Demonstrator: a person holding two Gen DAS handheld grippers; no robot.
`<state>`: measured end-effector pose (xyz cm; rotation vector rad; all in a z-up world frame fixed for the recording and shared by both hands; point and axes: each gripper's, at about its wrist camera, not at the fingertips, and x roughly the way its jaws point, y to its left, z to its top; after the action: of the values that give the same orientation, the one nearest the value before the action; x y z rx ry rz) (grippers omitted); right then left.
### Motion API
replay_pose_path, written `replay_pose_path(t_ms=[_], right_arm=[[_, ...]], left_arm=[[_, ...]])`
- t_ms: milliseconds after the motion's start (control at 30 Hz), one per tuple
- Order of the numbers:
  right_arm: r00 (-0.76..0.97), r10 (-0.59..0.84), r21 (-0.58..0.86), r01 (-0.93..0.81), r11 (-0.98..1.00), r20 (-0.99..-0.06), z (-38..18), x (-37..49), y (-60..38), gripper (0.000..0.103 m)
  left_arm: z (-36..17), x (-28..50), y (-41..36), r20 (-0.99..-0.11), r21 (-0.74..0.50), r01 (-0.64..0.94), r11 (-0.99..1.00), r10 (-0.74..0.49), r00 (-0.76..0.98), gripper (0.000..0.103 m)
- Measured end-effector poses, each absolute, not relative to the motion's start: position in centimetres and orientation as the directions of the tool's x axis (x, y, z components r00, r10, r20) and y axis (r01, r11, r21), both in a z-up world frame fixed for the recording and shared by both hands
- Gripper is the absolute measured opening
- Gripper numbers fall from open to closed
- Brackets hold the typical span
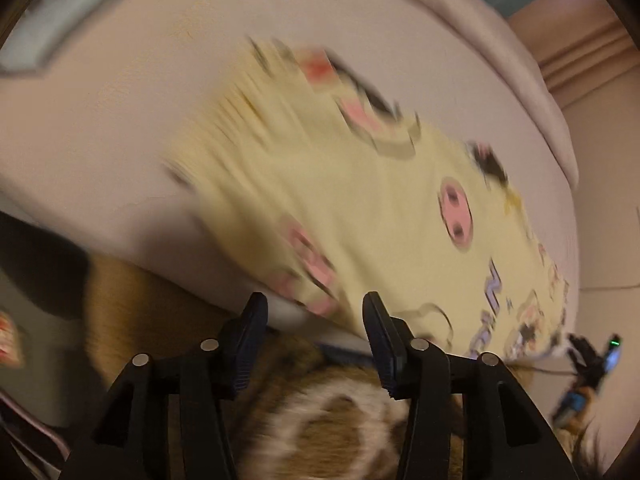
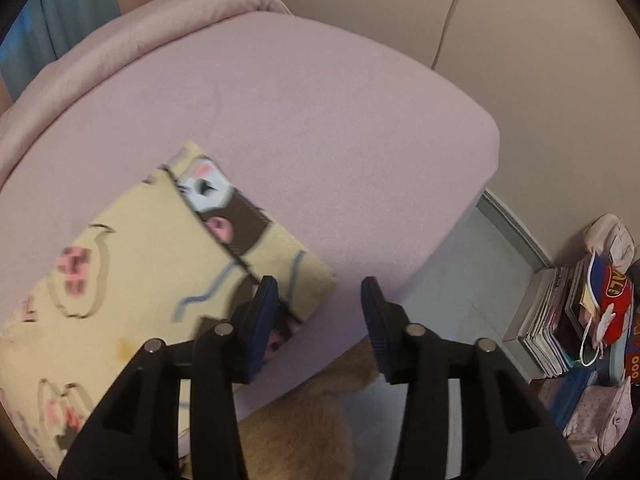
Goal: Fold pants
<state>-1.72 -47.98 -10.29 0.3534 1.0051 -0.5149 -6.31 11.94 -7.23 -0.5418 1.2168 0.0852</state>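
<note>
In the left wrist view, the left gripper (image 1: 316, 312) sits nearest, its two black fingers spread apart with nothing between them, hanging over the near edge of the bed (image 1: 120, 128). Below and around the fingers is a tan and white furry rug (image 1: 320, 420) on the floor, blurred by motion. Just past the fingertips the pale yellow pants (image 1: 360, 208) lie flat on the pink sheet, printed with pink and dark cartoon figures; they reach from the near edge of the bed toward the middle, and the print is smeared by blur. At the lower right of that view the right gripper (image 1: 576, 344) shows small beside the far end of the pants. In the right wrist view, the right gripper (image 2: 320, 300) is likewise spread wide and holds nothing; its left finger overlaps the corner of the pants (image 2: 152, 264) in the picture, though whether it touches the cloth cannot be told. The pants lie folded as a flat rectangle near the bed's near edge. Beyond them stretches bare pink sheet, then a rolled pink blanket (image 2: 120, 36) along the far side. On the floor to the right, well apart from the bed, stands a stack of books (image 2: 552, 320) against the wall.
</note>
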Motion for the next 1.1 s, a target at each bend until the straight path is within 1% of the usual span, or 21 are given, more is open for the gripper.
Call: replay_pose_path(t_ms=[33,67,133,200,267,333,400,467,567,600,667,700,733,767,800,867,967,1033,1100], right_arm=[[0.452,-0.237,0.051,0.539,0.841,-0.860,-9.0,-1.5,-46.9,0.047],[0.469,-0.226,0.056,0.515,0.856,-0.854,-8.0,-1.2,-45.7,0.053],[0.525,-0.176,0.076,0.423,0.903,-0.832,-6.1,0.2,-42.2,0.057],[0.579,-0.071,0.120,0.286,0.951,-0.813,-4.7,2.1,-37.6,0.058],[0.607,0.125,0.223,0.088,0.971,-0.785,-4.0,4.7,-31.8,0.058],[0.558,0.291,0.313,-0.059,0.948,-0.777,-4.1,7.2,-26.4,0.057],[0.496,0.415,0.357,-0.212,0.910,-0.763,-4.3,9.6,-20.2,0.057],[0.464,0.442,0.335,-0.299,0.894,-0.768,-4.7,11.2,-15.8,0.056],[0.385,0.479,0.344,-0.369,0.863,-0.789,-6.4,14.0,-10.0,0.056],[0.349,0.495,0.358,-0.387,0.849,-0.796,-7.2,14.7,-8.5,0.055],[0.290,0.505,0.361,-0.430,0.827,-0.813,-8.8,15.8,-5.6,0.044],[0.269,0.484,0.337,-0.447,0.829,-0.833,-9.8,16.0,-4.4,0.041],[0.263,0.451,0.302,-0.456,0.837,-0.853,-10.1,16.2,-4.0,0.030],[0.267,0.413,0.253,-0.477,0.842,-0.871,-10.9,16.2,-3.3,0.017],[0.284,0.410,0.239,-0.487,0.840,-0.867,-11.1,16.1,-3.1,0.013],[0.305,0.427,0.260,-0.462,0.848,-0.851,-10.9,16.0,-3.6,0.010],[0.342,0.476,0.325,-0.413,0.851,-0.811,-9.4,16.1,-4.8,0.009],[0.384,0.475,0.315,-0.410,0.856,-0.792,-8.2,16.0,-5.4,0.006],[0.394,0.451,0.291,-0.402,0.868,-0.801,-8.3,16.3,-5.1,0.006]], left_arm=[[-6.6,-6.4,13.0,-0.900,-0.341,-0.353,0.871,-0.194,0.391,0.049],[-6.0,-6.3,14.0,-0.890,-0.335,-0.361,0.870,-0.167,0.424,0.050],[-5.4,-5.4,16.1,-0.877,-0.316,-0.387,0.866,-0.111,0.468,0.051],[-5.5,-3.9,17.4,-0.868,-0.298,-0.386,0.873,-0.080,0.489,0.051],[-6.0,-2.1,18.2,-0.860,-0.306,-0.358,0.882,-0.094,0.501,0.051],[-6.9,0.0,19.2,-0.860,-0.314,-0.338,0.887,-0.115,0.497,0.051],[-7.8,1.4,19.6,-0.868,-0.304,-0.331,0.893,-0.116,0.483,0.051],[-8.6,2.2,20.4,-0.876,-0.303,-0.326,0.896,-0.126,0.466,0.051],[-10.3,3.0,20.7,-0.854,-0.398,-0.298,0.868,-0.232,0.466,0.051],[-11.0,2.9,20.8,-0.857,-0.392,-0.310,0.866,-0.222,0.465,0.050],[-11.0,2.4,20.5,-0.856,-0.353,-0.298,0.887,-0.178,0.485,0.038],[-11.0,2.0,20.2,-0.856,-0.332,-0.285,0.899,-0.161,0.491,0.034],[-11.0,1.7,20.1,-0.853,-0.336,-0.278,0.900,-0.166,0.494,0.026],[-11.1,1.4,20.1,-0.852,-0.339,-0.282,0.898,-0.166,0.496,0.026],[-11.1,1.3,20.2,-0.851,-0.338,-0.286,0.897,-0.162,0.499,0.025],[-11.0,0.8,20.2,-0.853,-0.330,-0.301,0.895,-0.146,0.501,0.025],[-10.5,0.4,19.8,-0.861,-0.293,-0.312,0.904,-0.107,0.498,0.024],[-10.2,0.4,19.6,-0.855,-0.269,-0.292,0.918,-0.088,0.510,0.024],[-10.6,0.3,20.0,-0.852,-0.282,-0.290,0.915,-0.101,0.513,0.024]])
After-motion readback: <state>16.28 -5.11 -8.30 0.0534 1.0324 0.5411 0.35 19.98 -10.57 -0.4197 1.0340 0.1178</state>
